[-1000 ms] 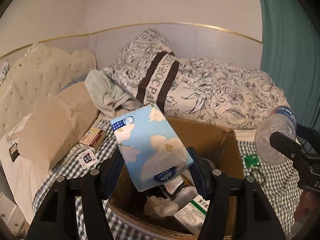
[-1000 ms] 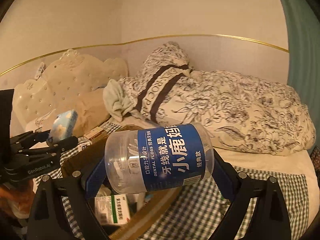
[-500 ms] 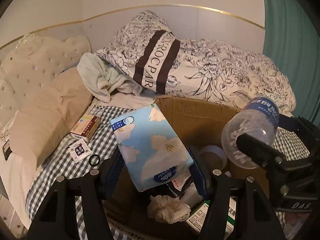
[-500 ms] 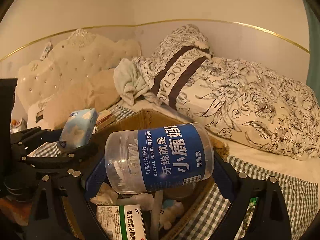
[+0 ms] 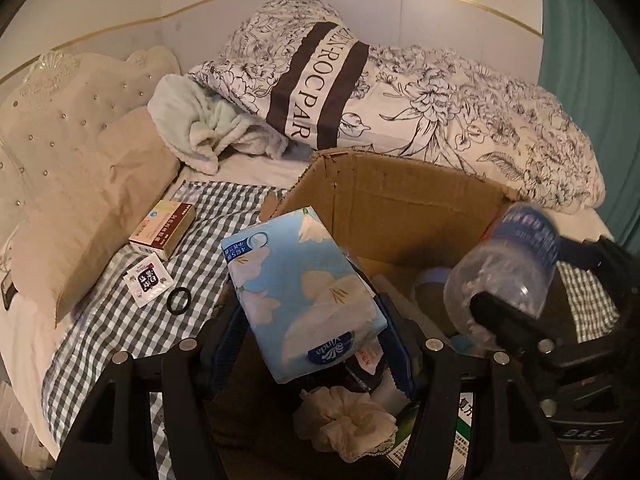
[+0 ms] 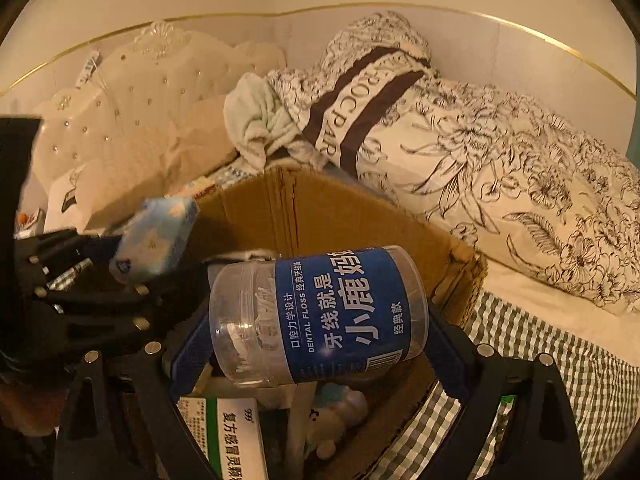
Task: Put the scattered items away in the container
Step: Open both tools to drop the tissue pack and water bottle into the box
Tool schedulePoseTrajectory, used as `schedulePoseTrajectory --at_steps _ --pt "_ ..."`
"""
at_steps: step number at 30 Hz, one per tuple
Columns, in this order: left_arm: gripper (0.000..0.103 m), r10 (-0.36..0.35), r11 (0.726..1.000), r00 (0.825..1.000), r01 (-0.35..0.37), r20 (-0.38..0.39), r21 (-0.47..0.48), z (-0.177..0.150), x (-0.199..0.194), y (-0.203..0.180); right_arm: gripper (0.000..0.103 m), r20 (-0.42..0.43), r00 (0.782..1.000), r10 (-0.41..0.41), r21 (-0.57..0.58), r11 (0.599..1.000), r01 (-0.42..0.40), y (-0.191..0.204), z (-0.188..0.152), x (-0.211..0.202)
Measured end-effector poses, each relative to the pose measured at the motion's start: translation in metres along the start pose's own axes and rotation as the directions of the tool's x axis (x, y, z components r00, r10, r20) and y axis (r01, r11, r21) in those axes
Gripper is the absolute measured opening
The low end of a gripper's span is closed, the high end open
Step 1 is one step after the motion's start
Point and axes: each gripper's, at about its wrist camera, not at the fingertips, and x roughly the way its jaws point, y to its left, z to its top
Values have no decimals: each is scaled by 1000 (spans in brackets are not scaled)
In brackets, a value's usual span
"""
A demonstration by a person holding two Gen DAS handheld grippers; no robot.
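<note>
My left gripper (image 5: 310,344) is shut on a light-blue tissue pack (image 5: 300,296) with white flowers, held over the open cardboard box (image 5: 400,200) on the bed. In the right wrist view my right gripper (image 6: 316,348) is shut on a clear dental floss jar (image 6: 320,316) with a blue label, lying sideways between the pads above the same cardboard box (image 6: 320,208). The jar (image 5: 508,268) also shows at the right of the left wrist view, and the tissue pack (image 6: 156,236) at the left of the right wrist view. Inside the box lie a white scrunchie (image 5: 344,420), a green-and-white medicine carton (image 6: 228,436) and other small items.
On the checked sheet left of the box lie a red-and-cream medicine box (image 5: 164,228), a small sachet (image 5: 147,278) and a black hair tie (image 5: 179,300). A beige pillow (image 5: 88,208), a pale green towel (image 5: 208,132) and a floral duvet (image 5: 460,112) crowd the back.
Both grippers have sunk and come forward over the box with their loads still held. The jar now hangs over the box's right side, and more of the box's inside shows.
</note>
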Motion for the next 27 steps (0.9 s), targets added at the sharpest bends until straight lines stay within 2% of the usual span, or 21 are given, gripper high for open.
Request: schedulePoseTrajectory --at_steps 7,14,27 --pt "66 20 1000 1000 -20 -7 -1 0 0 -1 94 0 1000 -1 -19 1000 1 2 -2 -3" --pt "83 6 999 1000 -6 -5 -42 4 -5 2 94 28 1000 -2 3 1000 2 -2 -1 -14" --pt "86 31 999 999 -30 41 -24 8 -34 -10 94 104 994 -14 31 999 10 -12 7 -52"
